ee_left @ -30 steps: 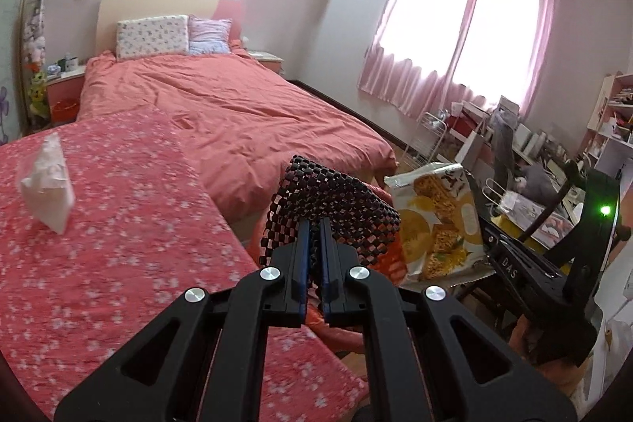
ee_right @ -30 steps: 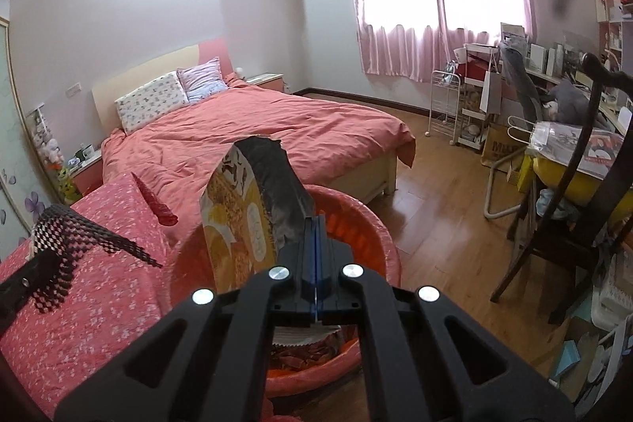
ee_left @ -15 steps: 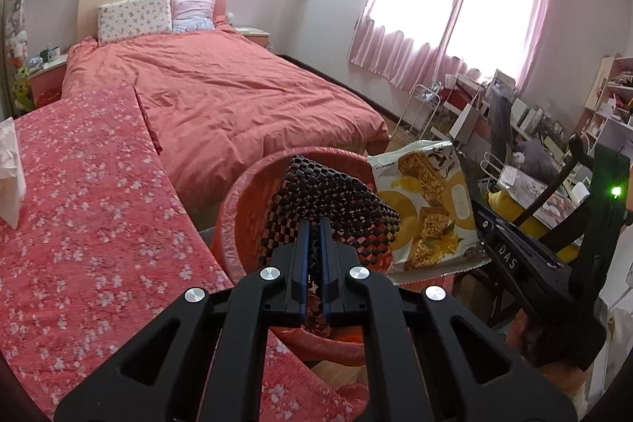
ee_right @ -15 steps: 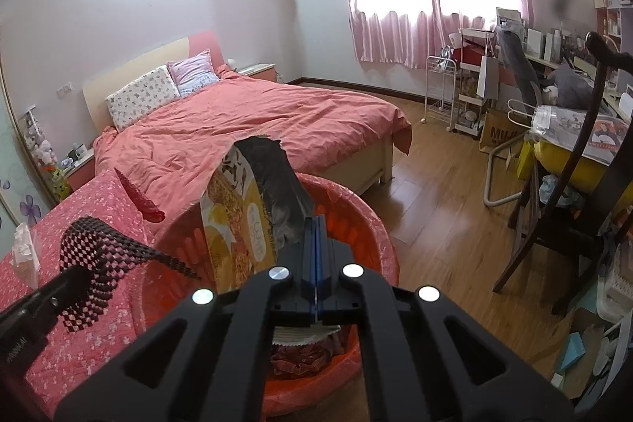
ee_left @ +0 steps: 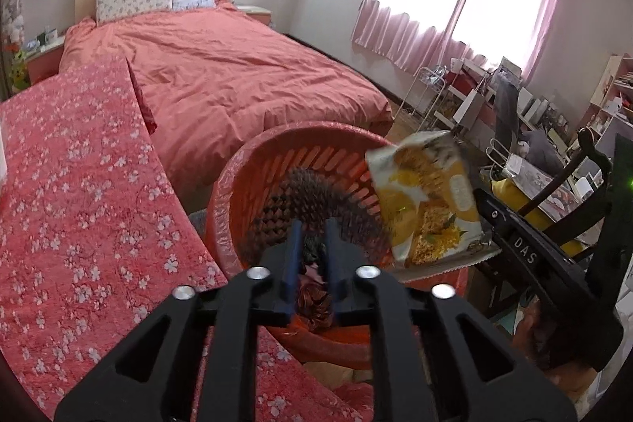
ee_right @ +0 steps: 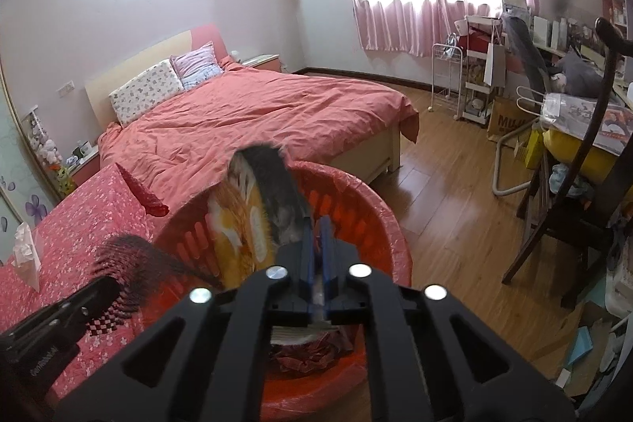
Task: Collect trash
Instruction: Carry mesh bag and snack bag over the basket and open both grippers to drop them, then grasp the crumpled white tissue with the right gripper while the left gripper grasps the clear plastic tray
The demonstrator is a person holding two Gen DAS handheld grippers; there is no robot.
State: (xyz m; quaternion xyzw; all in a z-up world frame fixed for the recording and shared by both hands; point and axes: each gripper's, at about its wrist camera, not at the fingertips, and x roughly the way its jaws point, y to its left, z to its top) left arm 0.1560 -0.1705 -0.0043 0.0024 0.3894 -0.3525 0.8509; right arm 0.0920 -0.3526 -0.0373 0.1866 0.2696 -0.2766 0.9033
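A: What are the grippers doing?
B: The left gripper (ee_left: 314,238) has just been opening; the blurred checkered wrapper (ee_left: 312,204) is loose over the red basket (ee_left: 253,180).
A: The right gripper (ee_right: 315,238)?
B: Opening too, with the blurred yellow snack bag (ee_right: 245,224) slipping free above the same basket.

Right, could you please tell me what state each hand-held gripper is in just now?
Left hand-held gripper: open, jaws just opening, checkered wrapper loose at its tips.
Right hand-held gripper: open, jaws just opening, snack bag loose between them.
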